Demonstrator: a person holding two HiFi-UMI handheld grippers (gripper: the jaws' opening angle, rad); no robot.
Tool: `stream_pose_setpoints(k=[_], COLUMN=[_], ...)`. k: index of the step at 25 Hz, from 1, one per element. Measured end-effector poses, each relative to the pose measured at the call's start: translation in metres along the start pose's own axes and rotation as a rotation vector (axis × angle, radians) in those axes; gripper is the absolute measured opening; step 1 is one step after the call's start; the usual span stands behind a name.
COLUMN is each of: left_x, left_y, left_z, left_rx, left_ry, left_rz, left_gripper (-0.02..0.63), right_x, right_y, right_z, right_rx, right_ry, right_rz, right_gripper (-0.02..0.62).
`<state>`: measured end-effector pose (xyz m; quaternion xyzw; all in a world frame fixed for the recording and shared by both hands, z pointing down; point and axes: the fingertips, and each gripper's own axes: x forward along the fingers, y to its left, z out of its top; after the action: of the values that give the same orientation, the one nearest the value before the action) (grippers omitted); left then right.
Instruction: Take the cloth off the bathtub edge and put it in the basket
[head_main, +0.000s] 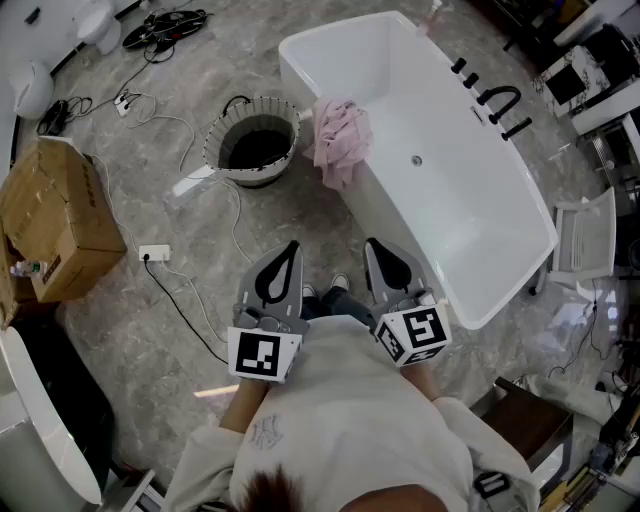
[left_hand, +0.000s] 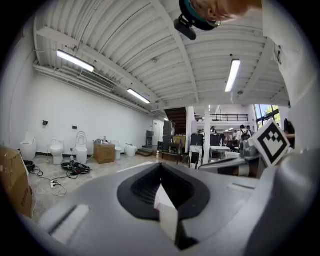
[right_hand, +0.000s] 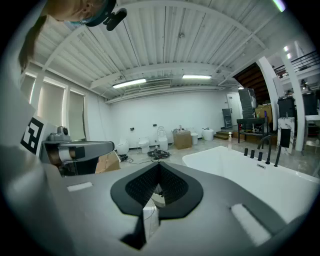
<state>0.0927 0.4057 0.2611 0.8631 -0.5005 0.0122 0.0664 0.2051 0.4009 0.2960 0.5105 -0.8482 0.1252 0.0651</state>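
- I held the left gripper (head_main: 290, 247) close to my body with its jaws pressed together at the tips and nothing between them. Its own view showed the same meeting point (left_hand: 161, 165).
- The right gripper (head_main: 373, 245) was the same, jaws closed tip to tip and empty (right_hand: 160, 164). It tilted slightly downward.
- Both sat side by side just ahead of my shoes (head_main: 325, 291), which I judged to be a resting pose before any reach.
- The pink cloth (head_main: 342, 140) hung bunched over the near rim of the bathtub (head_main: 300, 70), well ahead of both grippers and untouched.
- The basket (head_main: 218, 140) stood on the floor just beside the tub, to the left of the cloth. That kept the carry short, and I judged the task not yet begun.
- With the cloth draped partly down the tub's outer wall, a pinch at the top fold seemed the likeliest way to lift it.
- Neither gripper view showed the cloth or the basket. The right one caught only the tub's white rim (right_hand: 250, 170).
- The basket's inside (head_main: 258, 148) was dark, so I could not tell whether anything lay in it.
- How much cloth fell inside the tub was hard to make out.
- A cable (head_main: 185, 310) ran across the floor near my left side.
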Motion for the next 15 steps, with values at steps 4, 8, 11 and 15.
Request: stream_pose_setpoints(k=[4,8,11,15], left_x=[-0.0022,-0.0019,-0.0022,-0.004], left_y=[0.0006,-0.0005,0.0005,0.002], left_z=[-0.0003,0.002,0.005,0.0028], left_rx=[0.0,-0.002,-0.003,-0.003], left_ry=[0.0,-0.002,-0.007,-0.005], left_rz=[-0.001,-0.003,-0.004,-0.009], left_gripper=[0.012,0.012,0.012,0.012], right_x=[-0.0005,-0.0018,-0.0013,-0.0006], right_y=[0.0048,0.0058,0.0067,0.0075], right_z=[-0.0011,0.001,0.0036,0.0011], right_rx=[-0.007,-0.011,-0.012,-0.007], right_ry=[0.001,0.0,-0.002,0.004], right_rz=[0.002,0.002,0.0,-0.006], right_gripper=[0.0,0.0,0.0,0.0])
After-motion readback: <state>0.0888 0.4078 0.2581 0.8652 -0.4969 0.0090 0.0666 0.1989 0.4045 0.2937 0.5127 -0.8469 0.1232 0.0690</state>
